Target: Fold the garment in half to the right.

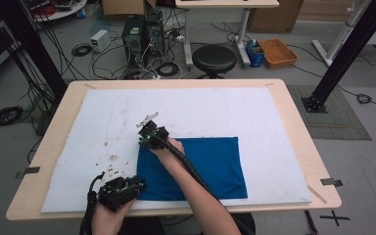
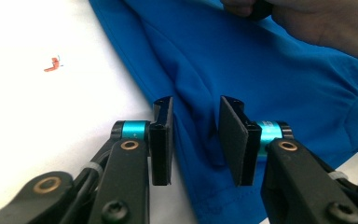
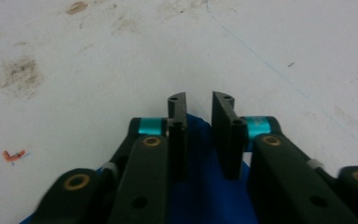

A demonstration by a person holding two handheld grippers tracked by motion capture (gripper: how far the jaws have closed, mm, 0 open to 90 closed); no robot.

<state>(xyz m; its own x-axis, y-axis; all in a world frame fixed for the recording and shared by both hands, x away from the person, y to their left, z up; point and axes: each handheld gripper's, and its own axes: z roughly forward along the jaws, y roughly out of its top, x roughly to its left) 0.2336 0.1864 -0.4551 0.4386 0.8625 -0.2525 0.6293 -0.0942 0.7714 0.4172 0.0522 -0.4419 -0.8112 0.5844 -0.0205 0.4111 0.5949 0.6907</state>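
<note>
A blue cloth lies folded flat on the white mat. In the high view my right gripper rests at the cloth's far left corner, with the hand lying on the fabric. In the right gripper view its jaws stand a narrow gap apart, and the blue cloth corner sits low between them. My left gripper is at the near left corner. Its jaws stand open astride a raised fold of the blue cloth, pads not pressing it.
The mat covers a wooden table and carries brown stains left of the cloth. A small red mark lies on the mat. A black stool stands beyond the far edge. Black tape sits at the right edge.
</note>
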